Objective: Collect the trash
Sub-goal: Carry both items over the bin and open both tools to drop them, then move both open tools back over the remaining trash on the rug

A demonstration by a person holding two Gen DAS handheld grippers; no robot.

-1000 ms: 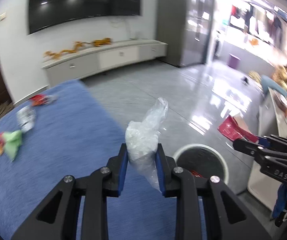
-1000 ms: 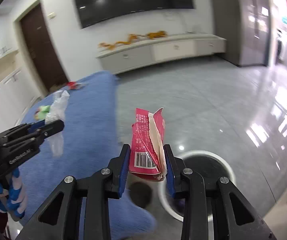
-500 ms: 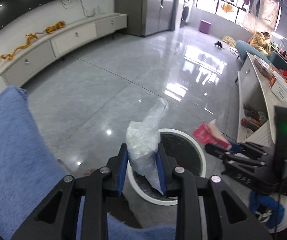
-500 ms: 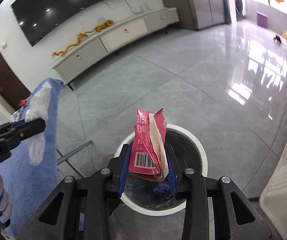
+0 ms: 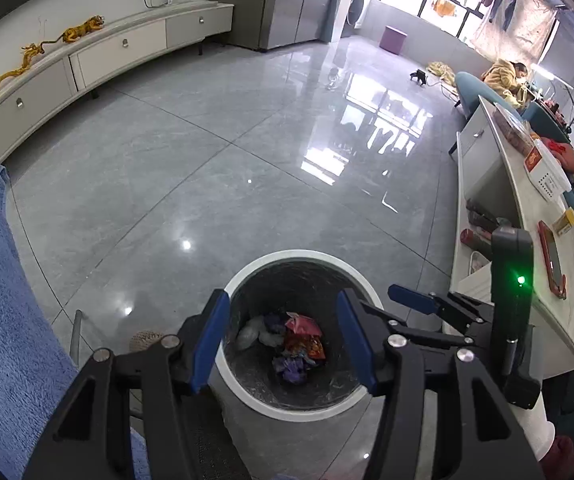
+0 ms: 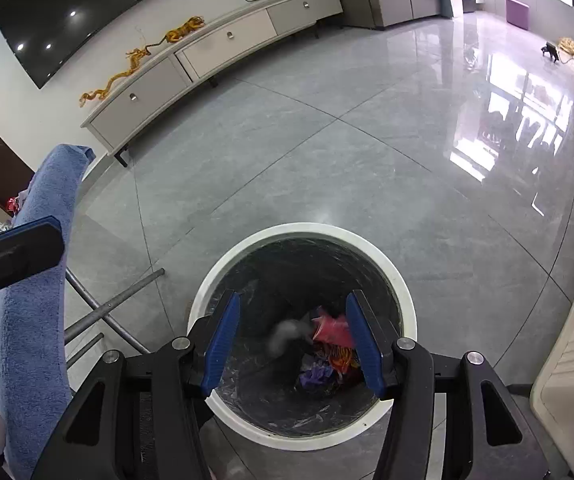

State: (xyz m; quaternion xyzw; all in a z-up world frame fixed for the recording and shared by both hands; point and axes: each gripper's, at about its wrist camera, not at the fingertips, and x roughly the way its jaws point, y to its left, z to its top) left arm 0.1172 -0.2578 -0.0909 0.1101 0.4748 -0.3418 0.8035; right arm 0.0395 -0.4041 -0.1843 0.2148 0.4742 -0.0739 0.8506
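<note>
Left wrist view: your left tool (image 5: 283, 340) hangs released above the white-rimmed bin (image 5: 247, 394), gripping nothing. Your right tool (image 6: 293, 340) is likewise spread wide and bare. Clear plastic bag (image 5: 249, 333) and red wrapper (image 6: 333, 330) lie inside the bin (bag blurred in right view), beside the blue-covered bench (image 5: 3, 320).

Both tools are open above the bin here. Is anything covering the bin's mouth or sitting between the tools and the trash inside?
Nothing visible does. The bin has no lid, and its mouth lies open under the left tool and the right tool. The pink wrapper and the clear plastic bag are already inside.
</note>
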